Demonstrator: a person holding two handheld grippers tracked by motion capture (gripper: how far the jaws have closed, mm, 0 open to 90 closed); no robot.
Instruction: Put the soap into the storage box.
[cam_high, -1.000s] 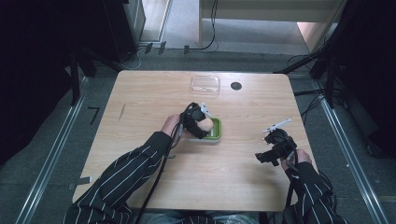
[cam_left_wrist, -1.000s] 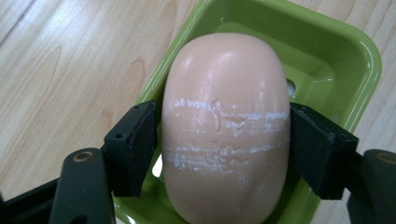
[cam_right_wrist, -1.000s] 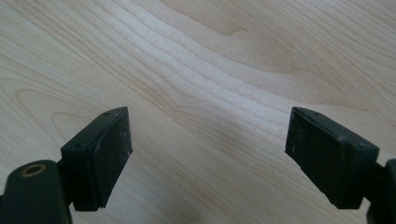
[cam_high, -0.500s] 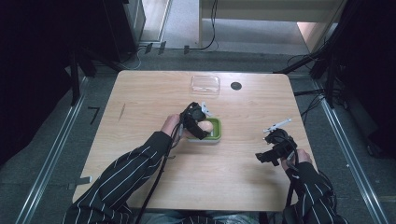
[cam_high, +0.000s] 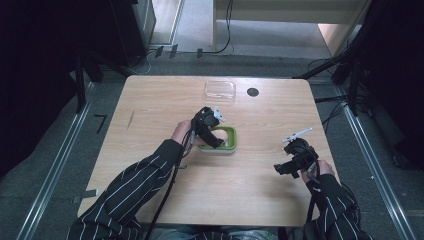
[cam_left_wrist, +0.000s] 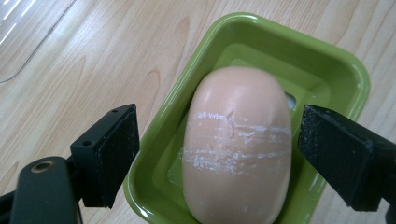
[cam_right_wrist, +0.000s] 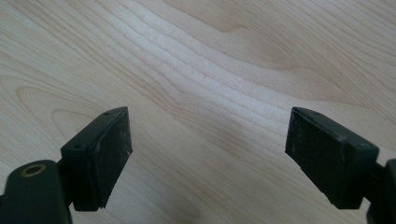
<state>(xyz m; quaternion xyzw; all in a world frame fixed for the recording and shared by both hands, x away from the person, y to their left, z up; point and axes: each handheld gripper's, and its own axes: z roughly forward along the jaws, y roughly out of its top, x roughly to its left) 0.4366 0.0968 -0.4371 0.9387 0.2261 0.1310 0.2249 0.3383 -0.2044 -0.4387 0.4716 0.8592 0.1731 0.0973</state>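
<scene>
The left gripper (cam_left_wrist: 217, 156) has just been opening, its jaws now standing clear either side of the smooth peach-coloured oval bar of soap (cam_left_wrist: 237, 147), which lies in the glossy green rectangular plastic dish (cam_left_wrist: 327, 60) on the pale wooden table (cam_high: 150, 100). If that gripper lifts off crooked, a pad could clip the slippery bar or tip the light dish. The right gripper (cam_right_wrist: 208, 156) hovers wide open and empty over bare wood, well apart.

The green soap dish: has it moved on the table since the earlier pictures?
No. In the high view the green soap dish lies in the same place below the clear plastic lid, with the left gripper over it.
</scene>
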